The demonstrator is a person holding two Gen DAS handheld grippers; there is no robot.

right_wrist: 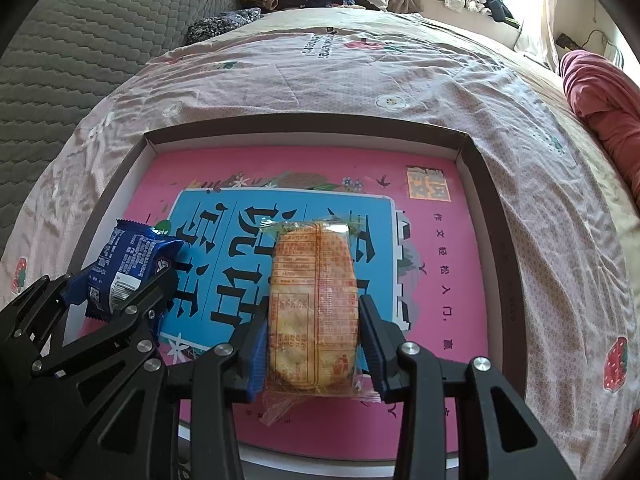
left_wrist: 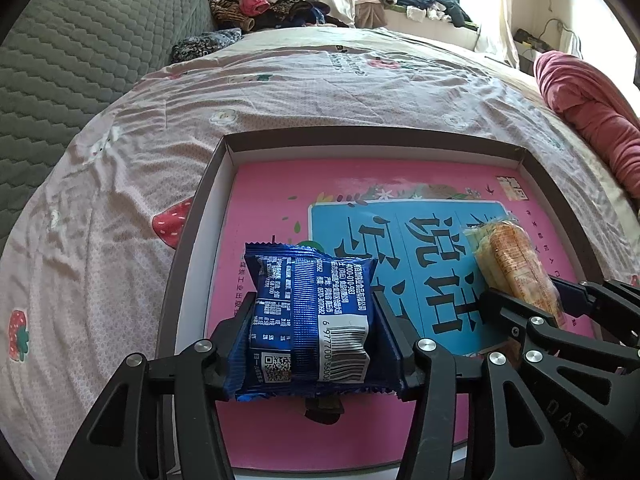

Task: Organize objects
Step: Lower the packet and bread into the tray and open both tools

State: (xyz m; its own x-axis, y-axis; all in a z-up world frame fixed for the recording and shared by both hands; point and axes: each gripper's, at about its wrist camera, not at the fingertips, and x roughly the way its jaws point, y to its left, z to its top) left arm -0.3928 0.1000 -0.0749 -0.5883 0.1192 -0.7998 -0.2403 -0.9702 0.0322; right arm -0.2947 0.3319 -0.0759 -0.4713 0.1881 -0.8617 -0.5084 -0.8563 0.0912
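both grippers sit over the box (left_wrist: 224,148) — left gripper (left_wrist: 316,312) seemingly loosening around the blue packet (left_wrist: 312,316), right gripper (right_wrist: 314,320) clamping the orange packet (right_wrist: 314,304) — release low, well apart.

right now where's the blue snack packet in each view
Left wrist view: the blue snack packet sits low at centre, between the left gripper's jaws, barcode facing up.
Right wrist view: the same packet sits at lower left, seen from the side in that gripper.
Shared landmark: the pink book cover with the blue panel, lying in the shallow box under both packets.
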